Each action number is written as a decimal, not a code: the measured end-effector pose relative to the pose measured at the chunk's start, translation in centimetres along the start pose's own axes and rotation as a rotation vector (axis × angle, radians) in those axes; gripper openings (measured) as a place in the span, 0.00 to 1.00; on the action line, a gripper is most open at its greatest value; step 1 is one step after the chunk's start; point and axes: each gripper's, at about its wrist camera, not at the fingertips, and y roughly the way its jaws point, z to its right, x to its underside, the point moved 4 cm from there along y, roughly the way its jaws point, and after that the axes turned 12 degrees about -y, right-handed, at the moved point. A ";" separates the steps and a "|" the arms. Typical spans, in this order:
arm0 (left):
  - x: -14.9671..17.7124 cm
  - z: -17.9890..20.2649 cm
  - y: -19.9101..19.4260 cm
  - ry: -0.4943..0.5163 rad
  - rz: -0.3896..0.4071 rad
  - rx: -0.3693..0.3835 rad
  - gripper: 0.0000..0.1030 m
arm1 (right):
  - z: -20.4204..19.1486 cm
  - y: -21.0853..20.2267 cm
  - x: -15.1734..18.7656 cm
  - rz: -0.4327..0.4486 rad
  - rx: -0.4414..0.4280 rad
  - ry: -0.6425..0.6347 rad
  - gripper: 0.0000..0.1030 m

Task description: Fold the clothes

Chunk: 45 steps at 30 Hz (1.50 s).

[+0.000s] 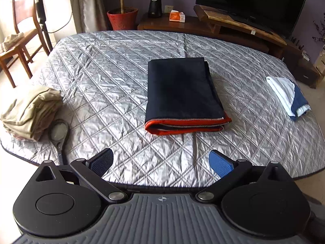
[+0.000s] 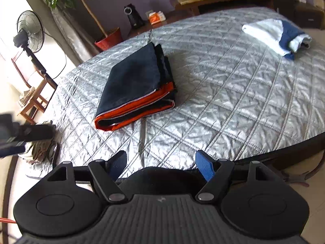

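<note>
Both tongs hang above the near edge of the bed with nothing in their grasp. On the left gripper (image 1: 160, 160) the 2 blue-padded fingers (image 1: 220, 165) are spread wide over bare quilt; the right gripper (image 2: 160, 165) likewise has its jaws parted, with only bedding visible between them

From the left wrist view, a navy folded garment with orange lining and a silver zipper along its edge (image 1: 182, 97) lies flat near the middle of the silver-grey quilted bedspread (image 1: 105, 77), at 12 o'clock from the left gripper and well apart from it. A crumpled beige cloth bundle (image 1: 30, 111) sits at 9 o'clock near the bed's left edge, just beside a dark-framed racket-shaped object (image 1: 59, 132). A folded white and blue garment (image 1: 288, 97) lies at 2 o'clock by the right edge

In the right wrist view the navy garment (image 2: 136, 89) is at 11 o'clock, its zipper edge towards the camera, and the white and blue one (image 2: 278, 36) at 1 o'clock. A blurred dark shape, apparently the left gripper (image 2: 18, 138), enters from 9 o'clock over the beige bundle

Beyond the bed stand a red plant pot (image 1: 121, 18), a black television (image 1: 251, 2) and a wooden chair (image 1: 20, 38)
</note>
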 end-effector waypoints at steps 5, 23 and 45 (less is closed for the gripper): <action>-2.8 -1.1 3.1 -0.029 0.021 -0.009 0.98 | 0.9 1.1 -0.3 -0.035 -0.130 0.083 0.73; -10.7 -2.3 17.9 -0.024 0.028 -0.158 0.98 | 8.1 13.3 -14.8 -0.024 -0.340 0.053 0.87; -7.9 -3.0 21.8 -0.048 0.043 -0.108 1.00 | 5.0 22.9 -15.4 -0.238 -0.671 -0.018 0.94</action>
